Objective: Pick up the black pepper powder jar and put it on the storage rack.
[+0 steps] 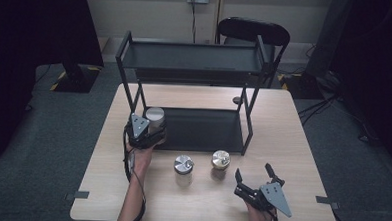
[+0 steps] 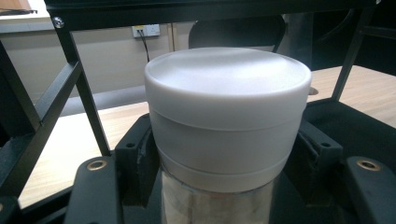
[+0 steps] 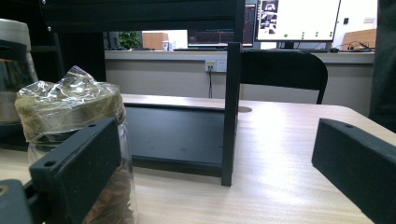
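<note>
Here the left hand-held gripper (image 1: pixel 150 134) is clamped on a white-lidded jar (image 1: pixel 154 117), one jaw on each side of the body just below the lid, as the left gripper view shows (image 2: pixel 227 121). The jar sits at the 9 o'clock corner of the lower shelf (image 1: pixel 203 128) of the black rack (image 1: pixel 196 58), right at the shelf's near edge. Whether its base already rests on the shelf or hangs just above it I cannot tell.

The step in hand looks like placing this jar on the lower shelf. To do it well, keep the jar upright, bring it down until the base is flat on the shelf, and mind the rack's upright post just beside it at 9 o'clock. Only then spread the jaws, and draw the hand back toward 6 o'clock without brushing the lid.

The right hand-held gripper (image 1: pixel 253 179) is spread wide and holds nothing, resting near the 5 o'clock part of the surface (image 1: pixel 283 124). In the right gripper view its jaws frame a rack post, with the foil-topped jar (image 3: pixel 74 140) just beside one jaw.

Counting: three jars in all, the one in the grip, a silver-lidded jar (image 1: pixel 183 166) and the foil-topped jar (image 1: pixel 221 160), the last two standing on the surface near each other toward 6 o'clock. One rack with two shelves, one chair (image 1: pixel 252 30) behind it, two hand-held grippers
</note>
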The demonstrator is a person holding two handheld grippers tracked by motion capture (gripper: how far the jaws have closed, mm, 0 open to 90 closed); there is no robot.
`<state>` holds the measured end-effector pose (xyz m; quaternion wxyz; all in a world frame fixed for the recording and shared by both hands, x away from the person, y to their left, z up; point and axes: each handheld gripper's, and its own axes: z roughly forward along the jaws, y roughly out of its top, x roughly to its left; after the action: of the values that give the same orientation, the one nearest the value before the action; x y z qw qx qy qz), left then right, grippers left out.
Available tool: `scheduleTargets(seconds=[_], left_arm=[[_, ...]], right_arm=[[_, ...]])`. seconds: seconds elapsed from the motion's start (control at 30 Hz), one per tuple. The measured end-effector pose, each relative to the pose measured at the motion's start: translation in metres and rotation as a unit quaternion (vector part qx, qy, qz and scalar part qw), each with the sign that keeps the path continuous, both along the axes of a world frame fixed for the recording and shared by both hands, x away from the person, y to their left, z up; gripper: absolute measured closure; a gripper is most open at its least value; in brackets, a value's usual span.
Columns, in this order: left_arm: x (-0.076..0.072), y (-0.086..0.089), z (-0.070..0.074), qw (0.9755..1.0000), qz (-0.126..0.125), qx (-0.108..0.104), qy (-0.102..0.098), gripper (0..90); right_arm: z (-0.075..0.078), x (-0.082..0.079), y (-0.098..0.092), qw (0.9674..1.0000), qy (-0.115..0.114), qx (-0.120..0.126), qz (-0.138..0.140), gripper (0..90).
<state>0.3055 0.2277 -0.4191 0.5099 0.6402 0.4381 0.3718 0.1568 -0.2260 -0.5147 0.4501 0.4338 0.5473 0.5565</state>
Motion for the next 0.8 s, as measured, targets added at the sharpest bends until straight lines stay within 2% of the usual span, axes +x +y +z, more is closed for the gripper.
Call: scheduleTargets(seconds=[0.17,0.63,0.8], left_arm=[[0.000,-0.001,-0.002,1.0000,-0.002,0.002,-0.001,34.9],[0.004,-0.003,-0.011,0.9998,-0.007,0.007,0.015,34.9],[0.003,-0.002,-0.018,1.0000,-0.004,-0.002,0.007,35.0]], right_arm=[[0.000,0.000,0.000,1.0000,0.000,0.000,0.000,0.4],[0.000,0.000,0.000,1.0000,0.000,0.000,0.001,0.4],[0.000,0.000,0.000,1.0000,0.000,0.000,0.001,0.4]])
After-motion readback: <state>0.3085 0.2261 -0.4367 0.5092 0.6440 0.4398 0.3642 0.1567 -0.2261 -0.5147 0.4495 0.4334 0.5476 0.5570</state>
